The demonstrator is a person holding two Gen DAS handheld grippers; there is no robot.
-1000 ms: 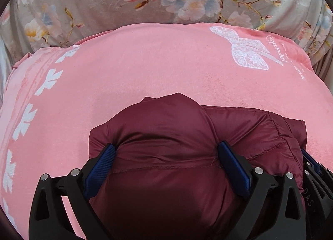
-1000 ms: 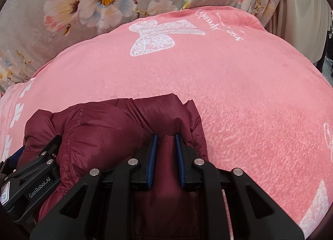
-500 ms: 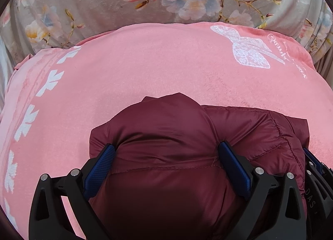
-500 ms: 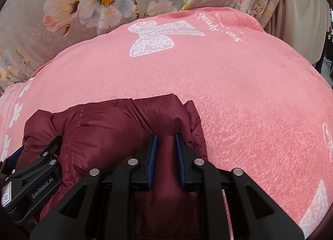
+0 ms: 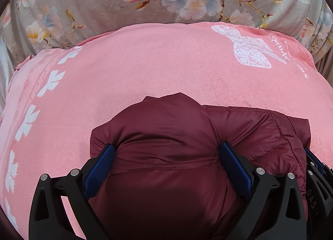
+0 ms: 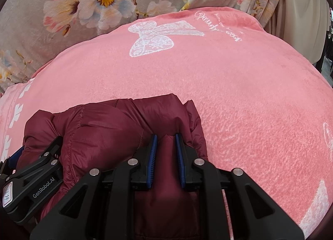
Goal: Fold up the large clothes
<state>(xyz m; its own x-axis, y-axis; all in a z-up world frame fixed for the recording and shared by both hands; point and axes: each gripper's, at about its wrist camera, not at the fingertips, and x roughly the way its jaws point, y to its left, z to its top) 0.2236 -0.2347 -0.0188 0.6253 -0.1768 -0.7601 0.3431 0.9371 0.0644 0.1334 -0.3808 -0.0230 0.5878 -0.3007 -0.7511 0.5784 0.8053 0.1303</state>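
A maroon puffer jacket [image 5: 166,136], bunched into a thick bundle, is held by both grippers above a pink blanket [image 5: 145,63] that is spread over a grey floral cover [image 5: 83,0]. The left gripper [image 5: 166,152] is set wide, and a fat roll of the padded fabric is clamped between its blue pads [image 5: 100,169]; in the right wrist view the right gripper [image 6: 165,142] is drawn narrow, and a thin ridge of the same jacket is pinched between its pads [image 6: 153,156]. Both tools are tilted steeply downward toward the blanket and are placed just beside each other, the right gripper's black frame being visible at the right edge of the left view. The step in hand is judged to be the carrying or setting down of a partly gathered jacket, with a tidy fold not yet achieved. For the next move, the bundle is likely to need lowering onto the blanket, after which the puffed layers would have to be pressed flat and the edges squared. Slippery shell fabric and springy filling are expected to make the fold prone to reopening once the grips are released.
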